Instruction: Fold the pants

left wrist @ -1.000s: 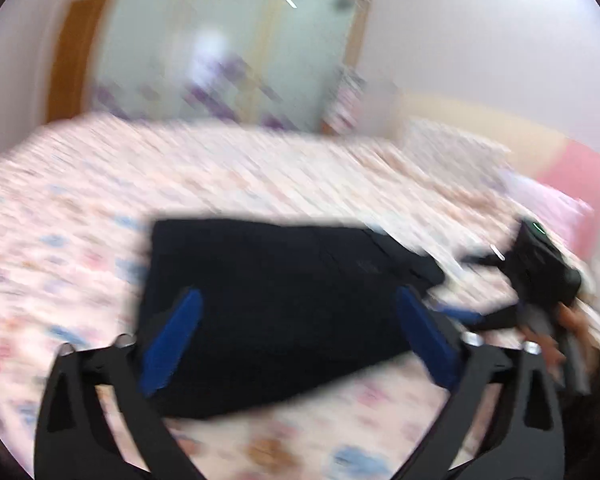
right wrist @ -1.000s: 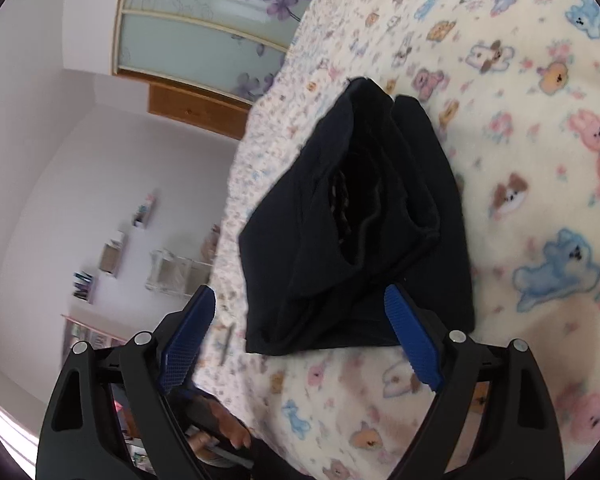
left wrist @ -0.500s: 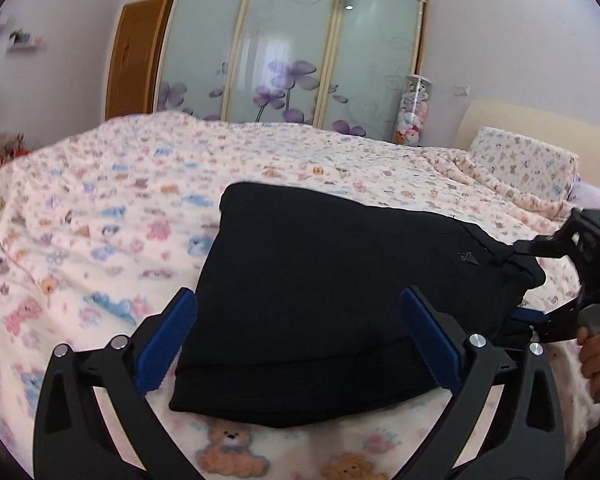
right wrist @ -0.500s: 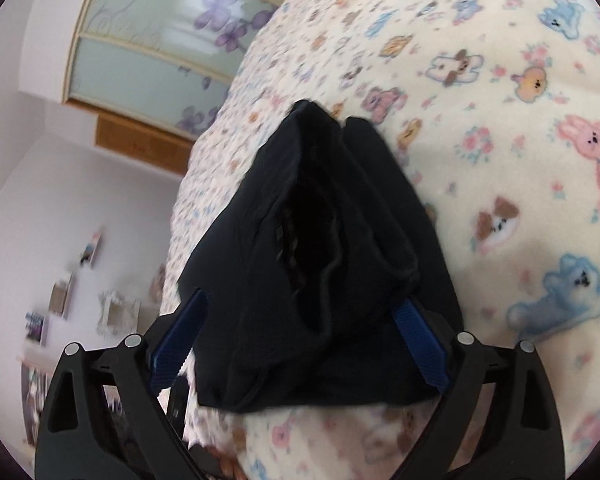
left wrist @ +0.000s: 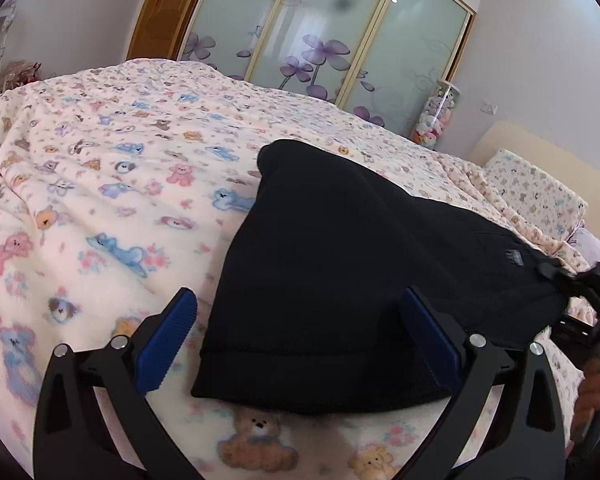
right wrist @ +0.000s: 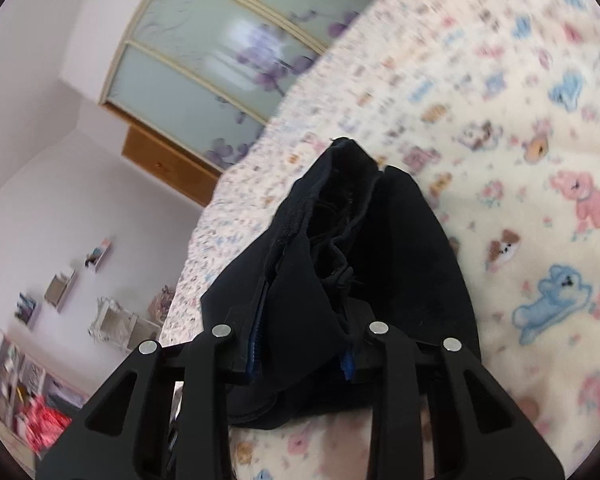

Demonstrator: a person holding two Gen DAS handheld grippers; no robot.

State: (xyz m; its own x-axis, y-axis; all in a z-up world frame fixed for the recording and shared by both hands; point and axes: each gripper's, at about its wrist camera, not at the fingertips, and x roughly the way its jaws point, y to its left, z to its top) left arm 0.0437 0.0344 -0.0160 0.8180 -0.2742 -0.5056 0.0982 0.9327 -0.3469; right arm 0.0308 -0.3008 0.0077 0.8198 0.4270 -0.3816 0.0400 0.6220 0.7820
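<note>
The black pants [left wrist: 340, 280] lie on the bed [left wrist: 100, 200] already folded into a compact bundle; at most one more fold or a tidy-up seems left. The right hand-held gripper [right wrist: 300, 356] is closing, its jaws pinching the near waistband end. The left hand-held gripper [left wrist: 300, 344] stands wide and empty around the bundle's near edge. Earlier, the right jaws stood wide apart, and the left sat higher.

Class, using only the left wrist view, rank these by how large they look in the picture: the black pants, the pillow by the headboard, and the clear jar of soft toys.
1. black pants, by far the largest.
2. pillow.
3. jar of soft toys.
The pants lie nearest the camera, so their lead is partly nearness.
</note>
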